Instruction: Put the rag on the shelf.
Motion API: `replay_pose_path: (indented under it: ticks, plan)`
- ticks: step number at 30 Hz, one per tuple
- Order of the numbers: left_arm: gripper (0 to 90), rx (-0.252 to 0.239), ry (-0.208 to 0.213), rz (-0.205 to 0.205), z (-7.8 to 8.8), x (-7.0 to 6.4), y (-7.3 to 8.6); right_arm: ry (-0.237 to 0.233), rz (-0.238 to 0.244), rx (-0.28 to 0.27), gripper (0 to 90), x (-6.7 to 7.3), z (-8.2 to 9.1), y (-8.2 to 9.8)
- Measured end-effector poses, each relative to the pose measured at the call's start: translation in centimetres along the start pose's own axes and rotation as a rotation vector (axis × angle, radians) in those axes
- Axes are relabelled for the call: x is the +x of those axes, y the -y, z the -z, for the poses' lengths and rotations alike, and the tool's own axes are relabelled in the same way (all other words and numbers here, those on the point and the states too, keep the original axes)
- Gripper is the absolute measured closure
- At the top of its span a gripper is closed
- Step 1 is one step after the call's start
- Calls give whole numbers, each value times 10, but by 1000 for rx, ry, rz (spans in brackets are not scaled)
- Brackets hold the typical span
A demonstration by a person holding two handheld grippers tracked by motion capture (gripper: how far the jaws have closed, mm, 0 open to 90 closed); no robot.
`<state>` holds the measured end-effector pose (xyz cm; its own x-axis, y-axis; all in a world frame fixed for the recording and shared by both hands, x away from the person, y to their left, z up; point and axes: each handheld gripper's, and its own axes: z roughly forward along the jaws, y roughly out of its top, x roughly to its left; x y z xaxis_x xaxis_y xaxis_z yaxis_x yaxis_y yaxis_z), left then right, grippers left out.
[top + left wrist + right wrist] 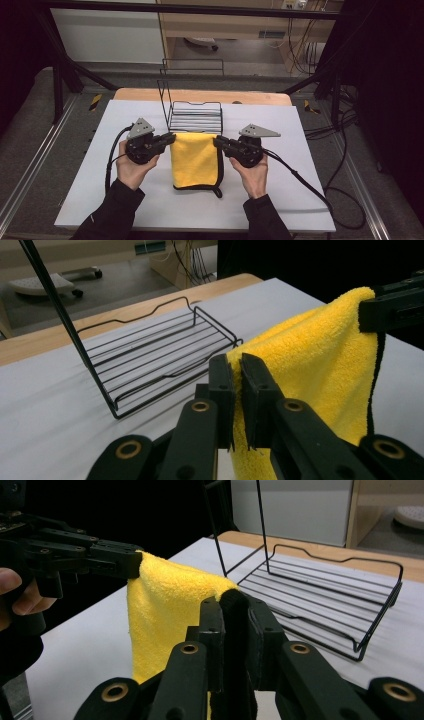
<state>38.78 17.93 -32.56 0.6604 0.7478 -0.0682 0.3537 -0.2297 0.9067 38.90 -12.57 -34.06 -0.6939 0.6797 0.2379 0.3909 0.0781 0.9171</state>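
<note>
A folded yellow cloth (195,159) with a black hem hangs between my two grippers, its far edge lifted and its near end resting on the white table cover. My left gripper (172,138) is shut on the cloth's far left corner (280,360). On the far right corner my right gripper (217,141) is shut, with yellow cloth (170,600) stretching away to the other gripper. Each gripper is held in a person's hand, jaws pointing inward at each other.
A black wire rack (194,114) with a tall back frame stands just behind the cloth, also seen as the wire rack (160,355) and the wire rack (330,595). Cables trail from both grippers across the white table cover (300,200). The wooden table edge lies beyond.
</note>
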Motion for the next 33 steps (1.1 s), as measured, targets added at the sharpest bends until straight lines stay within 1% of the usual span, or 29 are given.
replay_pose_path:
  ticks: [3,11,13,14,15,17,18,21,22,23,26,28,29,33]
  plan:
    - [837,-22,-6,-2,2,-2,-4,6,17,-14,799,1,2,-5]
    - [837,-119,-18,-19,9,-8,-22,11,58,-86,799,4,15,-22]
    - [838,-137,-22,-25,10,-9,-26,20,76,-113,799,7,19,-29]
    - [838,-145,-24,-27,11,-10,-29,20,76,-113,799,7,19,-29]
    - [838,-152,-25,-29,11,-10,-31,27,86,-128,799,8,21,-33]
    - [838,-164,-27,-32,12,-11,-35,28,90,-136,799,8,22,-35]
    - [838,-174,-26,-31,12,-11,-36,32,96,-149,799,8,24,-39]
    - [838,-194,-26,-31,13,-10,-42,36,99,-163,799,9,25,-44]
    - [838,-201,-25,-29,13,-10,-44,44,111,-178,800,10,26,-48]
    - [838,-209,-25,-29,13,-9,-46,44,111,-178,800,10,26,-48]
    - [838,-238,-33,-31,14,-8,-53,54,124,-202,800,12,27,-55]
    - [838,-258,-35,-32,15,-7,-58,63,133,-230,800,12,28,-62]
    - [838,-271,-37,-32,15,-7,-61,63,133,-230,800,12,28,-62]
    - [838,-307,-47,-37,17,-6,-70,72,152,-268,800,14,28,-73]
